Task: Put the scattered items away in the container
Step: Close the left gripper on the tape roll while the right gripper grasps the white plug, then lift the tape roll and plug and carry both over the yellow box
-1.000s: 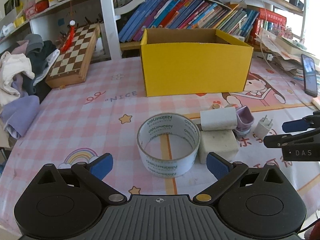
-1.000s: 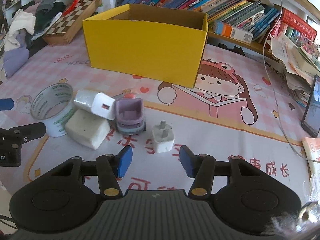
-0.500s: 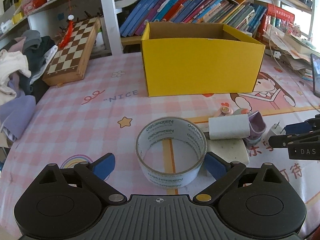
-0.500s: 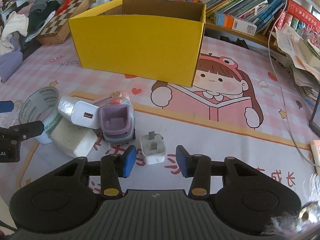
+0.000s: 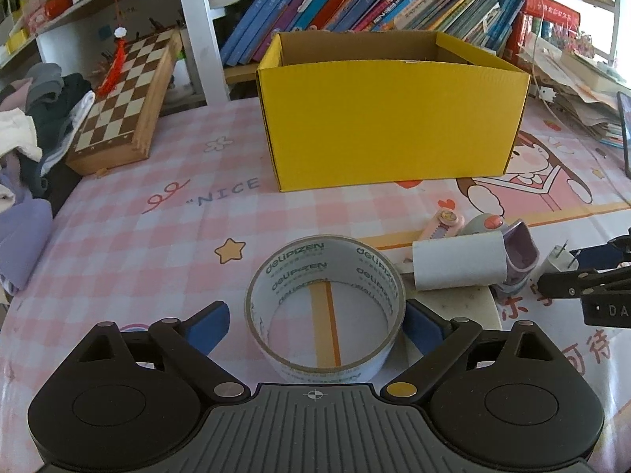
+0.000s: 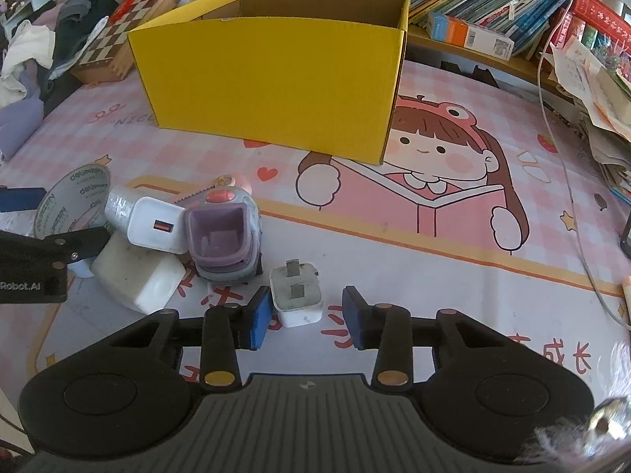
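Writing legible: tape roll (image 5: 325,305) inner face reads "delipizen", repeated. Tabletop (image 5: 165,236) cloth, pink check, prints "NICE" left of centre in the left wrist view, plus red Chinese characters near the frame bottom in the right wrist view. Left gripper body at left edge of the right wrist view shows "Robot.AI"; right gripper body at right edge of the left wrist view shows "DA", rest cut off.

Left gripper (image 5: 315,325): fingers spread wide and closing, tape roll standing on edge btwn them, lower centre of frame. Right pad appears at the roll's wall, left pad clearly apart. Not gripped.

Right gripper (image 6: 307,317): fingers closing, small white plug adapter (image 6: 296,297) btwn them, prongs up, lower centre. Left pad just beside it; right pad has a visible gap. Not clamped.

Yellow box (image 6: 272,79), open top, upper centre in both views, well apart from the items.

Remaining clutter left of adapter: white USB charger (image 6: 155,228), purple-grey toy (image 6: 223,242), white block (image 6: 138,276), touching one another.
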The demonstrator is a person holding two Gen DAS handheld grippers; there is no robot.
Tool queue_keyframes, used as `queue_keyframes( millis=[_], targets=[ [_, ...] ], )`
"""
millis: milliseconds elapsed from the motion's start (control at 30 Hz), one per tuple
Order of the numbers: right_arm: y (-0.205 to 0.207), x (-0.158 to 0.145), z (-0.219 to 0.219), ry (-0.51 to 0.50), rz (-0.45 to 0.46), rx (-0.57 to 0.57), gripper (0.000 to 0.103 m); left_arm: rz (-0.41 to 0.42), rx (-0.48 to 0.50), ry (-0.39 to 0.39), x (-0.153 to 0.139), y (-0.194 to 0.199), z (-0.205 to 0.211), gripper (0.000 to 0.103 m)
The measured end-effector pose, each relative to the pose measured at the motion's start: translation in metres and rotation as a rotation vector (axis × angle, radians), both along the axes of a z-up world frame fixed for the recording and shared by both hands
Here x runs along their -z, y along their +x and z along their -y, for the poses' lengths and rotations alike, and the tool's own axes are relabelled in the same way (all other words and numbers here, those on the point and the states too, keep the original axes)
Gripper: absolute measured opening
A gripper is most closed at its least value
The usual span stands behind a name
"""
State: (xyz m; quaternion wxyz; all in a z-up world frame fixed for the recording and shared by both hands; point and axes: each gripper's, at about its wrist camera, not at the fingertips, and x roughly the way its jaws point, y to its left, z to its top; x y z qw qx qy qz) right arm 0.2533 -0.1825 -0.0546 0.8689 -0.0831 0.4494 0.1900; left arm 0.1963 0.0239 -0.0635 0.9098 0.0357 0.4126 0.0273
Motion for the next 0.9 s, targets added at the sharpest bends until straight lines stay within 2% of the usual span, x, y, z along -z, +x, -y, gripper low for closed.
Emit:
queue_keyframes(
  millis=[133, 267, 500, 900],
  targets=[
    [0.0, 0.002, -0.001, -0.001, -0.009, -0.006, 0.031, -0.006, 0.005, -0.018, 0.002, 0.002, -0.001, 0.086],
    [-0.001, 0.003, -0.003, 0.0, -0.011, -0.016, 0.025, -0.003, 0.002, -0.029, 0.002, 0.002, -0.003, 0.084],
    [-0.005, -0.001, -0.001, 0.018, 0.005, -0.007, 0.025, 0.011, -0.037, -0.077, -0.004, -0.005, -0.015, 0.084],
    [-0.012, -0.031, 0.007, 0.058, 0.064, 0.009, 0.025, 0.08, -0.022, -0.097, -0.032, -0.022, -0.021, 0.084]
  ],
)
